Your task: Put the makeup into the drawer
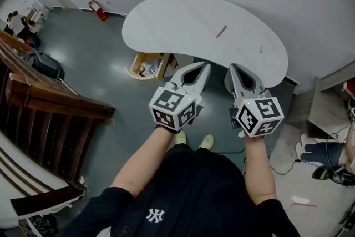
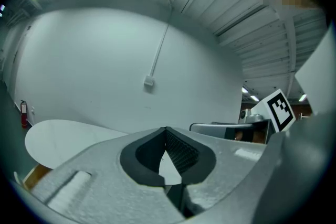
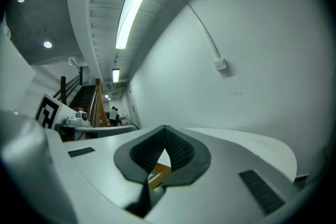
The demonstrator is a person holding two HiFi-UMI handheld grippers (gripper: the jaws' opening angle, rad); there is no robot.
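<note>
The left hand-held gripper (image 1: 202,66) and right hand-held gripper (image 1: 235,67), both closed on nothing, are hovering at the tabletop's (image 1: 183,25) near edge. The pink makeup stick (image 1: 221,31) is lying farther in, and the open wooden drawer (image 1: 148,65) is sitting below left. Reaching with the jaws shut risks rolling the thin stick away.

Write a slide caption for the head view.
Left gripper and right gripper, shut and empty, held short of the white table with a pink stick; drawer open beneath.
</note>
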